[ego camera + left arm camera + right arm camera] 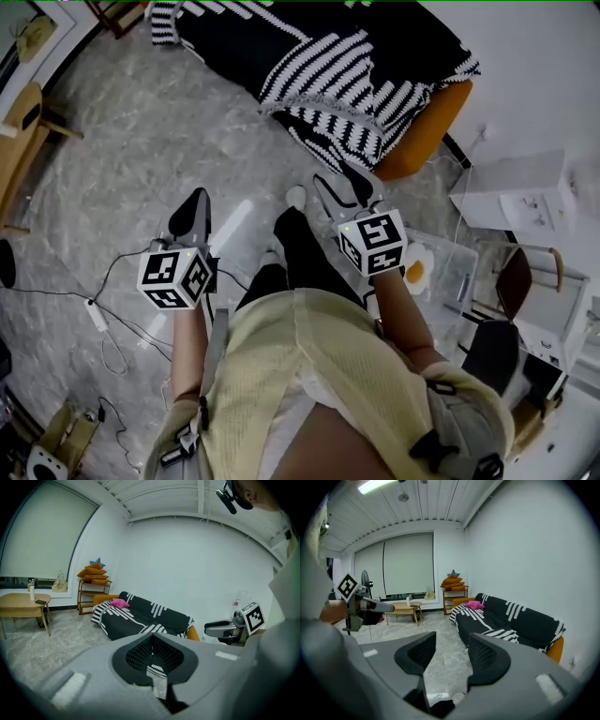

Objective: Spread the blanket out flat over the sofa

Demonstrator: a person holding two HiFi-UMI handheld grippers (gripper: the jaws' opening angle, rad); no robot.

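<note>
left gripper [151, 649]: jaws pressed together, nothing between | right gripper [451, 652]: jaws spread, empty, floor [450, 648] shows in the gap | blanket [330, 67]: black, white-striped, draped over sofa [433, 117] seat and back, one fold hanging off the front edge to the floor | pink cushion [474, 604]: on blanket, sofa's far end

Nothing legible here tbh. The closest thing to print is the black-and-white square markers on the cube [175, 277] of the left gripper [195, 204] and the cube [373, 241] of the right gripper [339, 180]. They're just patterns, no letters or digits. The white box [520, 192] has marks that are too blurry to read.
</note>
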